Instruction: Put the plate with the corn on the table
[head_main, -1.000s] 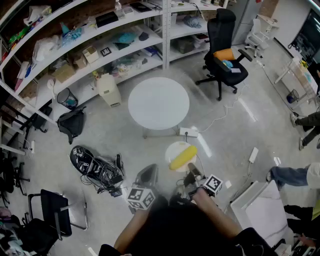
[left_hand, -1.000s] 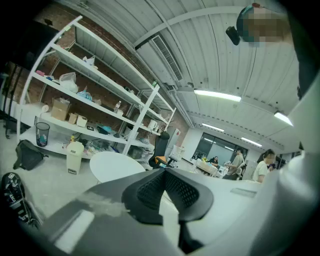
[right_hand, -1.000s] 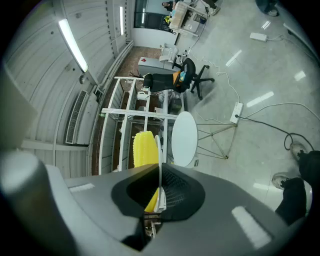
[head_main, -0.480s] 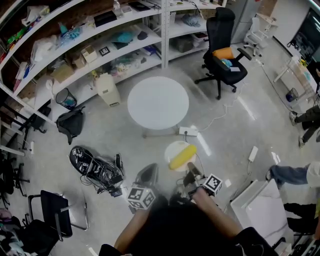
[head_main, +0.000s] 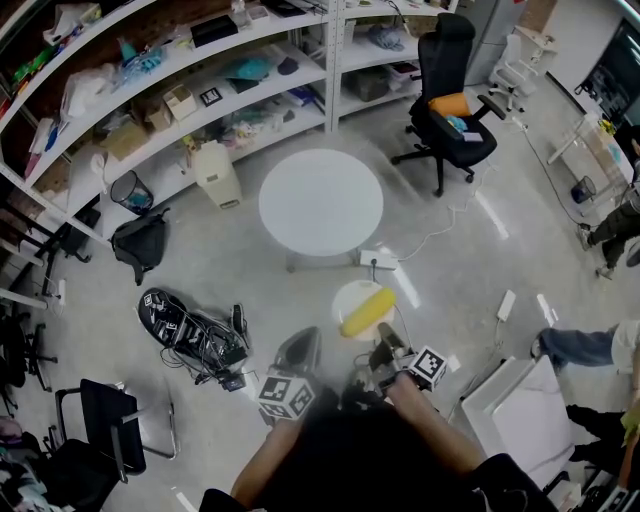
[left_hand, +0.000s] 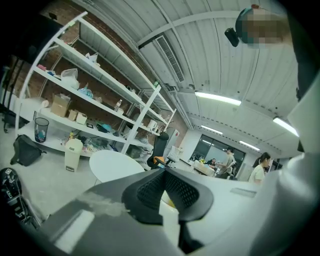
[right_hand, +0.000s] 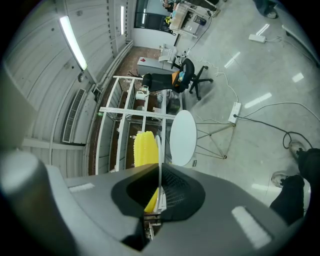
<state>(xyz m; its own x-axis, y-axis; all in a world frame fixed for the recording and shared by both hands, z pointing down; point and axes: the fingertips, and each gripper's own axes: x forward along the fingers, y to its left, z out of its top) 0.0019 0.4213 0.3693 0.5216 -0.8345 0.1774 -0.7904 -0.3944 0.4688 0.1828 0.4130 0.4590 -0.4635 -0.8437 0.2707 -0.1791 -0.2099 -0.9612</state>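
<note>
Below us, in the head view, the right gripper (head_main: 386, 347) pinches the near rim of the plate (head_main: 350, 293), which hangs over the floor with the corn (head_main: 367, 312) lying on it — well short of the round white table (head_main: 320, 205). The left gripper (head_main: 300, 348) sits just beside the plate, apart from it. From the left gripper view, we see its jaws slightly parted on nothing (a pale strip and a sliver of yellow show through the gap). From the right gripper view, the jaws press together on the plate's thin edge — the corn to its left, the table beyond.
</note>
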